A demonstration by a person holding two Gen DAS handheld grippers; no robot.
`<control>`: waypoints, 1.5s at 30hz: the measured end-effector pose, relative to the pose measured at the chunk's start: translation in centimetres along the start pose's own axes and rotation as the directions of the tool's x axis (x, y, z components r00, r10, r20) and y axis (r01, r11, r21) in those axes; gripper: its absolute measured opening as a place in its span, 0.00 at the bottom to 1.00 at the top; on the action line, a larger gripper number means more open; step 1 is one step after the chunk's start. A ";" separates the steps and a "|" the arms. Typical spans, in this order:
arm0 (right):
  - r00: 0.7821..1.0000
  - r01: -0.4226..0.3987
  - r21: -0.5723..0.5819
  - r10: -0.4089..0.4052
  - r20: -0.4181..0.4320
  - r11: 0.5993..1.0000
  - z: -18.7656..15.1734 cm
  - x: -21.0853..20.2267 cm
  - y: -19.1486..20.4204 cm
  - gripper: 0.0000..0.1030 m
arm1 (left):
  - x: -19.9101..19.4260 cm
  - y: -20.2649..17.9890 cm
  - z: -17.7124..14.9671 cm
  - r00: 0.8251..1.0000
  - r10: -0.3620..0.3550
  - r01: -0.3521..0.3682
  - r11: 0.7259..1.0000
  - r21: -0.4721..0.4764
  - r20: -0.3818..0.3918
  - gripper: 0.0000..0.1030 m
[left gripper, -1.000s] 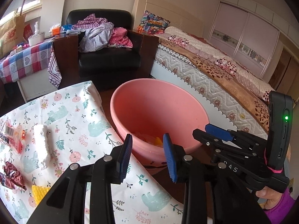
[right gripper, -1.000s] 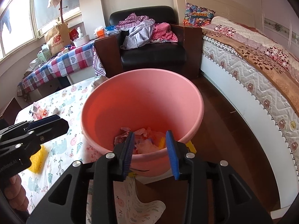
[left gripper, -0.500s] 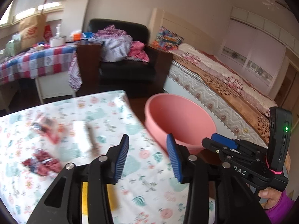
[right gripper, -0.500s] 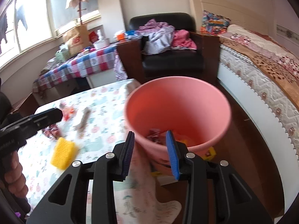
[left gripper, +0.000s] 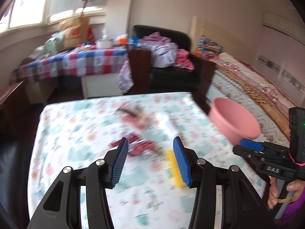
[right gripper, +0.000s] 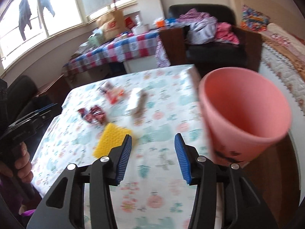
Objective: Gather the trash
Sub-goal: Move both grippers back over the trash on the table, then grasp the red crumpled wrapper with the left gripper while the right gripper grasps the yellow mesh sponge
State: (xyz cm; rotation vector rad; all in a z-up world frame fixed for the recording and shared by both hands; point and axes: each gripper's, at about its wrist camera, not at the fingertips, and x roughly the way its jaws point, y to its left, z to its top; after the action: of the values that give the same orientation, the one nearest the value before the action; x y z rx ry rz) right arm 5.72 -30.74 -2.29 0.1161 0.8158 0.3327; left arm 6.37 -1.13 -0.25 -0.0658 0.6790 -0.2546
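Blurred trash lies on the floral tablecloth (right gripper: 164,173): a yellow sponge (right gripper: 112,139), a dark red wrapper (right gripper: 93,114), a white wad (right gripper: 135,101) and a red packet (right gripper: 112,93). The pink bucket (right gripper: 246,118) stands off the table's right edge. My right gripper (right gripper: 152,156) hovers over the cloth just right of the sponge, jaws opening, nothing between them. My left gripper (left gripper: 150,158) hangs above the dark red wrapper (left gripper: 139,147) with the yellow sponge (left gripper: 174,168) behind its right finger. Its jaws are opening too and hold nothing. The pink bucket (left gripper: 234,122) is far right there.
Behind the table stand a black armchair (left gripper: 171,72) piled with clothes, a checkered-cloth side table (left gripper: 76,63) with clutter, and a bed (left gripper: 247,84) on the right. A hand holds the right gripper (left gripper: 249,145); the left gripper (right gripper: 28,120) shows at the left edge.
Both views swung left from the pink bucket to the table with the trash. The jaws of both grippers stand wider apart than before.
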 end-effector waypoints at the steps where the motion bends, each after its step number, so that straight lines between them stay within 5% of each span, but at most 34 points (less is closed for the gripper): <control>1: 1.000 -0.007 -0.008 0.007 -0.008 1.000 0.0 0.4 0.5 0.46 | 0.0 1.1 -0.3 1.000 0.015 -0.015 1.000 -0.021 -0.011 0.47; 21: 0.994 -0.039 -0.061 0.032 -0.101 0.997 -0.5 3.4 4.1 0.46 | 9.9 5.9 0.2 0.983 -0.039 -0.014 0.958 -0.288 -0.178 0.43; 25: 0.993 -0.058 -0.058 0.051 -0.109 0.997 -0.4 3.8 4.4 0.46 | 9.5 5.8 0.1 0.986 -0.054 0.008 0.961 -0.276 -0.157 0.14; 42: 0.976 -0.070 -0.035 0.061 -0.207 0.997 -1.3 6.8 5.0 0.46 | 1.0 4.8 2.3 0.999 -0.034 0.027 0.981 -0.195 -0.030 0.11; 44: 0.975 -0.084 -0.059 0.069 -0.213 0.995 -1.6 6.9 5.4 0.42 | 0.7 4.8 2.3 0.999 -0.026 0.019 0.980 -0.196 -0.034 0.11; 45: 0.973 -0.087 -0.072 0.069 -0.219 0.994 -1.7 6.9 5.7 0.31 | 0.6 4.8 2.4 0.999 -0.023 0.015 0.980 -0.198 -0.037 0.11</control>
State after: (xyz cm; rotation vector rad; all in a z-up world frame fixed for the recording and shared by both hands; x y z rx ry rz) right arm 7.44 -23.13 -6.97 0.0357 1.0132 0.4579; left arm 9.32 3.27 0.55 -0.2577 0.7417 -0.2066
